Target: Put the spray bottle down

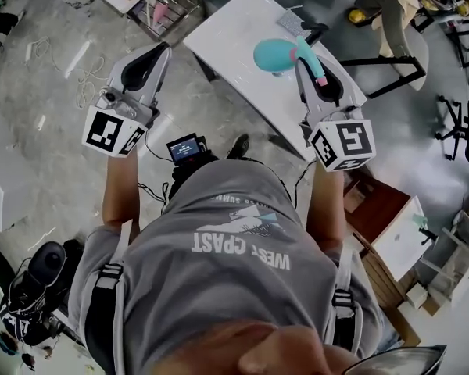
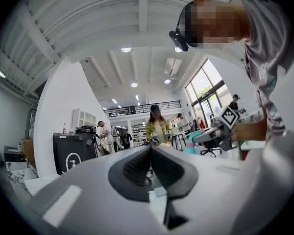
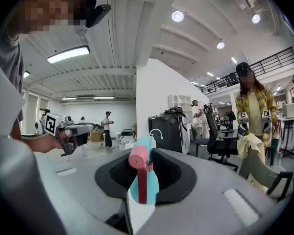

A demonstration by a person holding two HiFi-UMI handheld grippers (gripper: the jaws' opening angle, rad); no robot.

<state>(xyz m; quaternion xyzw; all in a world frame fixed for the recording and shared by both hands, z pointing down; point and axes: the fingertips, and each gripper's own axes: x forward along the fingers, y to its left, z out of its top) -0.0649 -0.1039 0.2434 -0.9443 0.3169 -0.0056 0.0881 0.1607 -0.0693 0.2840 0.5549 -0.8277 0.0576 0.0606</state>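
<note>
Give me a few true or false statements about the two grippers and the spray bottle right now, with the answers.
1. The right gripper is closed on a teal spray bottle with a pink head. True.
2. The left gripper also grips the bottle. False: its jaws are together with nothing between them.
3. In the head view, the spray bottle shows over the white table. True.
4. In the head view, the left gripper shows over the table too. False: it shows against the grey floor, to the left of the table.
</note>
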